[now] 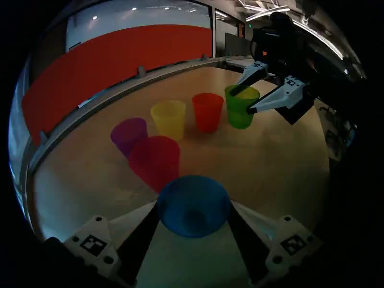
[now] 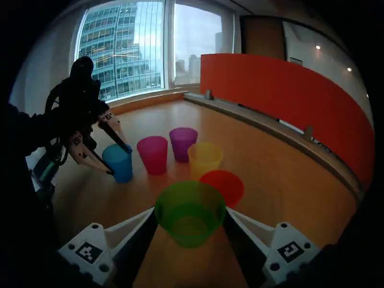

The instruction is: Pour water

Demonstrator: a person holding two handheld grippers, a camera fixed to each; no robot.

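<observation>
Bottom centre, each view: cup pinched upright.
Mouths face up; the left gripper (image 1: 193, 213) squeezes the translucent blue cup (image 1: 194, 199), the right gripper (image 2: 190, 216) the green cup (image 2: 190, 204).

The pink cup (image 1: 154, 161), purple cup (image 1: 128, 135), yellow cup (image 1: 168, 117) and red cup (image 1: 208, 111) stand in a close arc, leaving you only narrow gaps. Inside the arc the bare table (image 1: 269, 158) gives you open room. Beyond the cups, a red partition (image 1: 120, 62) closes off the table's edge.
</observation>
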